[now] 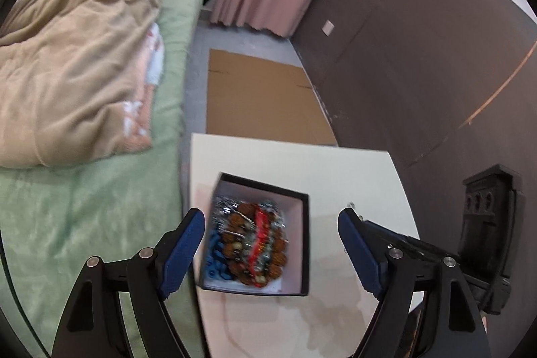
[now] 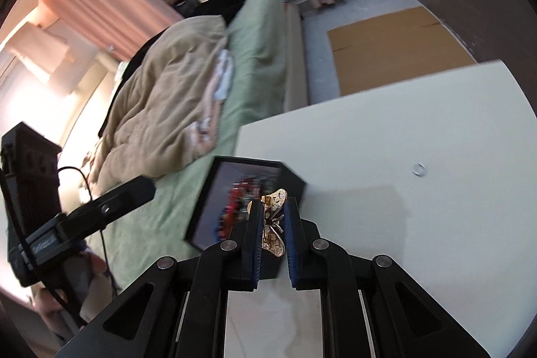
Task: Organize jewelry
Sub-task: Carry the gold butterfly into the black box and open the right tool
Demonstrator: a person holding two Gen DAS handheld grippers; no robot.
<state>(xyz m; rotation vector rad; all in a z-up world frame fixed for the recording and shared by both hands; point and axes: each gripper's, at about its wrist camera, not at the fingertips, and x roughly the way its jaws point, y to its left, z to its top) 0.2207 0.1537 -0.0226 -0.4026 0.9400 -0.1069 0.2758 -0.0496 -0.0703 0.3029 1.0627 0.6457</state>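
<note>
Two grippers work over the black box [image 1: 303, 244]: the left gripper [image 1: 272, 244] hangs wide and empty, with the heap of beads [image 1: 251, 244] directly between its fingers. The right gripper [image 2: 272, 228] pinches a gold butterfly brooch [image 2: 273, 223], its long axis along the fingers. From those jaws the box [image 2: 201, 207] lies at ten o'clock, very near, so the right hand seems nearer for that drop.

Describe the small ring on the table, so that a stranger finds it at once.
On the white table beside the bed, look right of the black box of jewelry. The small silvery ring lies alone on bare tabletop, apart from the box. Everything else is piled inside the box or held by a gripper.
</note>
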